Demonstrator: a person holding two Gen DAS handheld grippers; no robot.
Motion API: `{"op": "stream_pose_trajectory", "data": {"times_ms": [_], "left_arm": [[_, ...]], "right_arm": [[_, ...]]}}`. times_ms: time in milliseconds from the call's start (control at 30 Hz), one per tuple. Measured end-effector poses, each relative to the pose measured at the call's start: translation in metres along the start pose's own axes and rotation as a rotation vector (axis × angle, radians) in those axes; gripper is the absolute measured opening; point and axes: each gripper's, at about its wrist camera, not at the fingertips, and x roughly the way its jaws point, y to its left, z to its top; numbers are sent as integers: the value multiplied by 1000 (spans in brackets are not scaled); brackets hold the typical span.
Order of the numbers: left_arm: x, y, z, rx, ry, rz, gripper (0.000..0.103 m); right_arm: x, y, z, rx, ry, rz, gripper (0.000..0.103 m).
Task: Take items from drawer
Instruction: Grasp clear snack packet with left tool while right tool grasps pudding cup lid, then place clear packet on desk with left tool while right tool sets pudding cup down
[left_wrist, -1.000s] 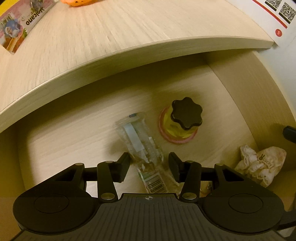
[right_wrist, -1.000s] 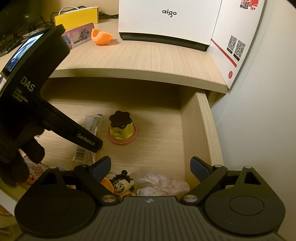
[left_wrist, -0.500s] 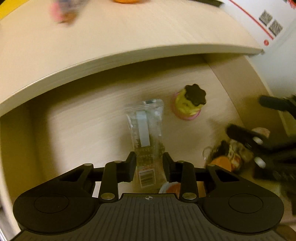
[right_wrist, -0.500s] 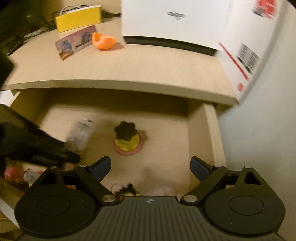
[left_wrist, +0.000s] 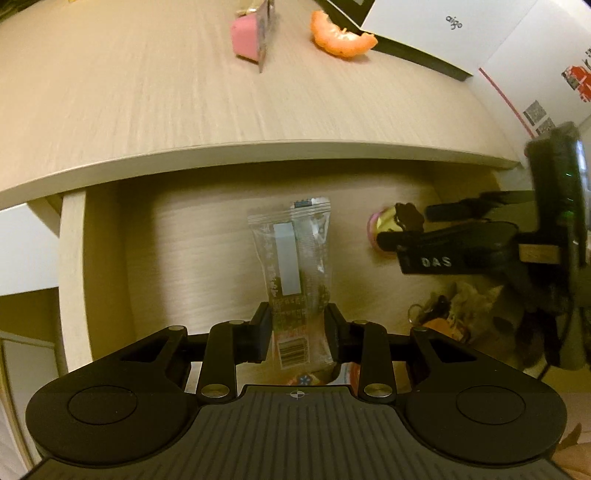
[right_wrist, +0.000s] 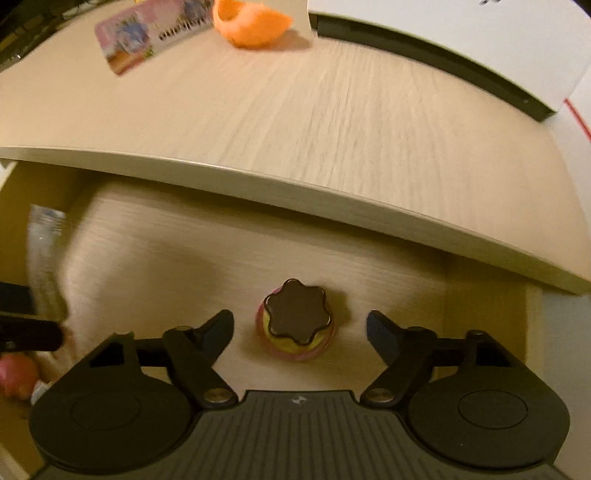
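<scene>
Left gripper (left_wrist: 298, 334) jaws closed onto the clear snack packet (left_wrist: 293, 266), which lay flat on the drawer floor (left_wrist: 192, 258) a second ago and now stands lifted off it, clamped at its barcode end. Right gripper (right_wrist: 300, 330) moved in from the near right to over the yellow toy with the dark flower-shaped cap (right_wrist: 296, 320). Its jaws have been closing and now flank the toy without touching.

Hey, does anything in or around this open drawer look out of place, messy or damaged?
Nothing looks spilled or broken. The clear snack packet sits between the left gripper jaws, and the little yellow pot with the dark flower-shaped lid stands upright. The one oddity is an orange peel lying loose on the desktop.
</scene>
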Motion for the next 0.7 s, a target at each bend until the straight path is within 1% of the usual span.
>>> {"op": "stream_pose_trajectory", "data": {"times_ms": [67,133,167,200,300,400,467,533,600,633,700], "left_arm": [[-1,3,-1,4,11,1,34],[-1,3,-1,11,19,1,34],[3,1,0,16,19,3,34],[3,0,1,28,20,6,34],[-1,-4,1,69,21,11,34],[-5,-7,1,107,26,-1,34],[-12,-11,3,125,23,-13,34],[-35,-17,12,163,-31,-50,34],[-61,-20,25,195,-98,-77,34],[-75,-21,34,213,-144,-81,34],[-98,-18,53,229,-236,-63,34]], "right_arm": [[7,1,4,-1,22,11,61],[12,3,5,-3,32,29,52],[12,4,5,-3,31,33,49],[12,5,5,-5,27,32,42],[1,9,3,0,9,59,41],[-19,17,-5,-22,-20,73,41],[-32,21,-11,-15,-27,89,41],[-47,25,-15,-6,-43,113,41],[-64,27,-13,0,-88,133,41],[-75,25,-8,4,-124,142,41],[-97,21,8,28,-204,155,40]]}}
